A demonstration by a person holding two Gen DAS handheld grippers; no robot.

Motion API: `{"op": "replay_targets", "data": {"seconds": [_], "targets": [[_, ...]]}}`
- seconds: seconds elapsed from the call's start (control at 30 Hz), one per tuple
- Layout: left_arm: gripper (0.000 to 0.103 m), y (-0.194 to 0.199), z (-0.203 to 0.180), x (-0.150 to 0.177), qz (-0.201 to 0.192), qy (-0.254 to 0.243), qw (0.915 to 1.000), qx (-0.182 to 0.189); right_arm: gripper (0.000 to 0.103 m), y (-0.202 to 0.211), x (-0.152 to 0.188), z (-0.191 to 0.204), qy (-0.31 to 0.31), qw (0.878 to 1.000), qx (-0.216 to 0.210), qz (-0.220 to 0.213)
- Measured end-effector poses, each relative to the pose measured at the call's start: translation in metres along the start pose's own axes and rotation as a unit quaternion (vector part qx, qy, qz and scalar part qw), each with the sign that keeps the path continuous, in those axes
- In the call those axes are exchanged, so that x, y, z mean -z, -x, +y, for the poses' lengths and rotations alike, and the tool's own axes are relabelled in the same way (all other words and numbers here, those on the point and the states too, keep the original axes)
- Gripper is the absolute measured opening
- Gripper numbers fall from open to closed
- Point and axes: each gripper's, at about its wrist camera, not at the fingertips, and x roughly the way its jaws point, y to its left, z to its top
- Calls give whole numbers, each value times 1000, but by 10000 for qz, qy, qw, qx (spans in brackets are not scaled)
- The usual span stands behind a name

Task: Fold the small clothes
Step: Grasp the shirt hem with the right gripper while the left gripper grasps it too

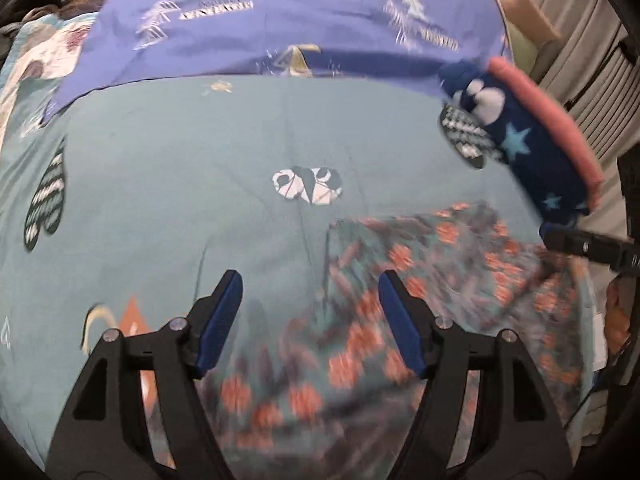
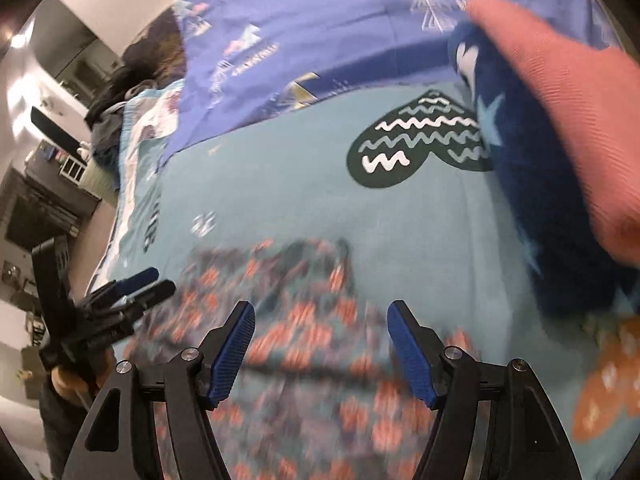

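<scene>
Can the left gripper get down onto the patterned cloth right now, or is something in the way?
Probably yes. The left gripper hangs open over the patterned cloth, nothing between its fingers, and the folded blue and pink stack lies off to the side.

A teal printed bedspread (image 1: pixel 200 200) carries a floral garment (image 1: pixel 420 280), a starred navy garment (image 1: pixel 536 152) and a purple sheet (image 1: pixel 280 20).

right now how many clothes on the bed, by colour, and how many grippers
floral teal-and-orange garment: 1
navy star-print garment: 1
pink garment: 1
left gripper, right gripper, both open and empty: 2
total: 5
</scene>
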Motion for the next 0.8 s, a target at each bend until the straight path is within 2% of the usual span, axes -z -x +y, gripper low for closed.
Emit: {"op": "replay_targets", "data": {"seconds": [0.07, 0.13, 0.17, 0.2, 0.23, 0.27, 0.3, 0.33, 0.4, 0.47, 0.5, 0.57, 0.63, 0.73, 0.8], "targets": [[69, -17, -4, -5, 138, -198, 9997, 33, 70, -17, -9, -1, 43, 9999, -89, 102], [62, -22, -10, -8, 57, -435, 9990, -78, 71, -34, -15, 1, 110, 9992, -268, 292], [46, -20, -15, -9, -48, -607, 9981, -44, 71, -45, -18, 5, 199, 9986, -261, 413], [24, -19, -18, -9, -89, -703, 9974, 102, 71, -51, -19, 9, 299, 9984, -169, 438], [13, -18, -19, -11, -85, -704, 9972, 222, 69, -55, -20, 13, 416, 9983, -71, 391], [6, -15, -23, -10, -138, -716, 9970, 260, 59, -56, -20, 19, 556, 9982, 53, 237], [6, -11, -27, -9, -263, -809, 9962, 167, 2, -55, -19, 21, 616, 9979, 93, 146], [6, -7, -31, -7, -388, -908, 9951, 95, 5, -55, -18, 22, 597, 9980, 44, 209], [6, 11, -36, -5, -844, -973, 9917, 10, 5, -38, -18, 28, 644, 9976, -108, -216], [5, 27, -31, -12, -1223, -816, 9891, -9, 5, -18, -24, 30, 555, 9963, -256, -598], [3, 35, -27, -17, -1433, -735, 9869, -113, 5, -11, -27, 29, 475, 9957, -370, -705], [2, 37, -22, -28, -1605, -729, 9835, -399, 5, -7, -35, 29, 470, 9944, -447, -836], [2, 24, -16, -37, -1432, -616, 9861, -582, 6, -21, -41, 30, 569, 9954, -294, -707], [2, -5, -6, -33, -975, -570, 9893, -919, 10, -69, -39, 23, 678, 9969, 388, 10], [2, -10, 1, -24, -760, -512, 9919, -874, 13, -68, -37, 11, 348, 9992, 131, -134]]}}
